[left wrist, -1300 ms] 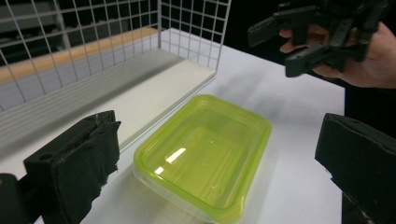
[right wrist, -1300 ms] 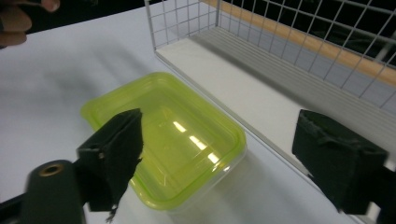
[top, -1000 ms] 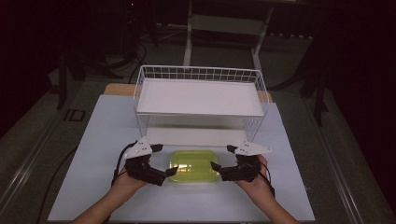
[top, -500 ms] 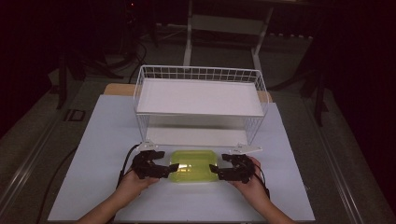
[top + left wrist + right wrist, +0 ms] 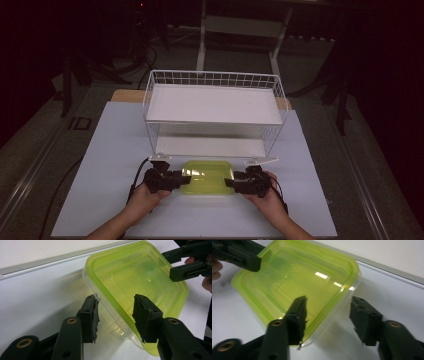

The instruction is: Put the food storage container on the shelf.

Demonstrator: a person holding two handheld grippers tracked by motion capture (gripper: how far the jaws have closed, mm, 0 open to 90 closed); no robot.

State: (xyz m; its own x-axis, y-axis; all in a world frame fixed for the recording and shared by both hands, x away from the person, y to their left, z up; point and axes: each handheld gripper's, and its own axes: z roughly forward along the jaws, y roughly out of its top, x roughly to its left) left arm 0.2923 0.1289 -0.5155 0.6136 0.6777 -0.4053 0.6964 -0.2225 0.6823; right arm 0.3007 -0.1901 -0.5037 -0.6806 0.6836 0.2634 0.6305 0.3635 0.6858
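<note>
Two hands reach in from the near edge of a pale table, each holding black tongs. The left gripper and right gripper sit at opposite short ends of a box that lies flat on the table between them, near the front edge.

The box is a shallow rounded rectangle of clear plastic with a translucent yellow-green lid, smooth and glossy, catching small glints of light. Each pair of tongs has just been narrowing, with the box rim between the jaws. On the left, one ridged black pad lies against the clear outer wall and the other over the lid, seemingly in contact. On the right, one pad rests on the lid while the other stands clear of the wall, so that pair is half open.

Just behind the box stands a white wire rack with two flat white shelves. Beyond the table, the room is dark, with a grey floor and dim metal stands.

From above, the pads cannot be made out; the gripper views show them close.
</note>
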